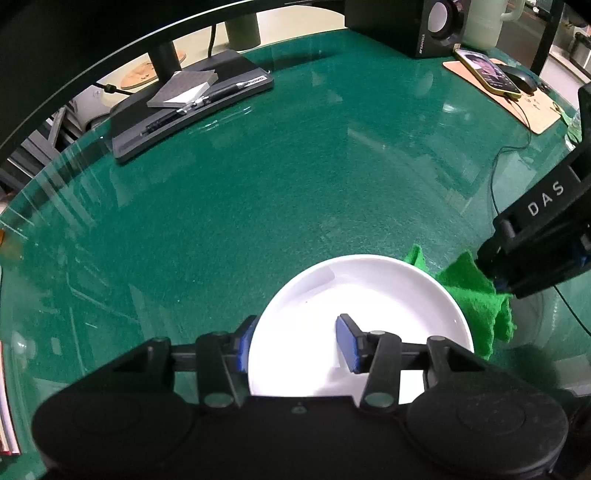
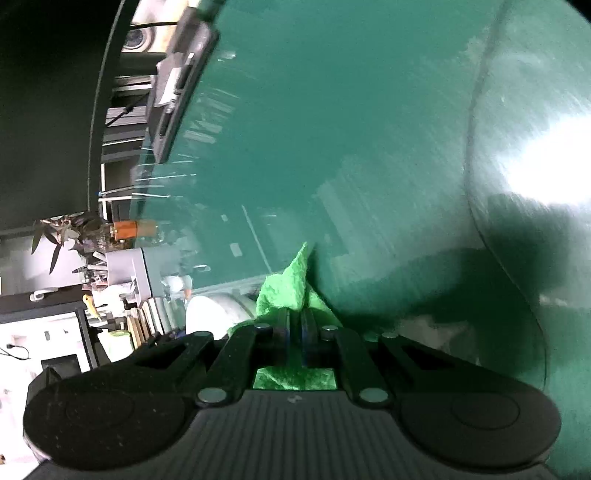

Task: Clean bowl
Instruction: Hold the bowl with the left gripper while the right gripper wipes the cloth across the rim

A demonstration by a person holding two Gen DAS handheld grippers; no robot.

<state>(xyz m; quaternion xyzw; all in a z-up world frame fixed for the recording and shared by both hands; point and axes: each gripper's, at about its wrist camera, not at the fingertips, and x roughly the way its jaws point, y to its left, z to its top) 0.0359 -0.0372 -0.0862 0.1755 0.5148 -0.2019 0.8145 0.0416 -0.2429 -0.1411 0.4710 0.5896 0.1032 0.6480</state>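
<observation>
Nearest the left-wrist camera, the left gripper (image 1: pixel 297 341) has its blue-padded fingers spread wide astride the near rim of the shallow white ceramic bowl (image 1: pixel 388 295), one pad outside the wall and one inside; they do not look clamped on it yet. The bowl sits on the glass-topped green table (image 1: pixel 258 203), close to its near edge, and looks bare inside. Just beside the bowl's right rim, the right gripper (image 2: pixel 294 325) pinches a crumpled green felt cloth (image 1: pixel 476 295) tightly between its closed fingers, the cloth hanging over the rim. The step in hand seems to be bringing cloth to bowl: next, the left fingers likely need to close on the rim to steady it while the right carries the cloth inward to wipe. Farther off lie a black monitor base (image 1: pixel 192 107) with a grey notepad (image 1: pixel 183 90), a black speaker (image 1: pixel 424 26), and a phone (image 1: pixel 487 72) on a cork mat, all well apart and in nobody's way.
</observation>
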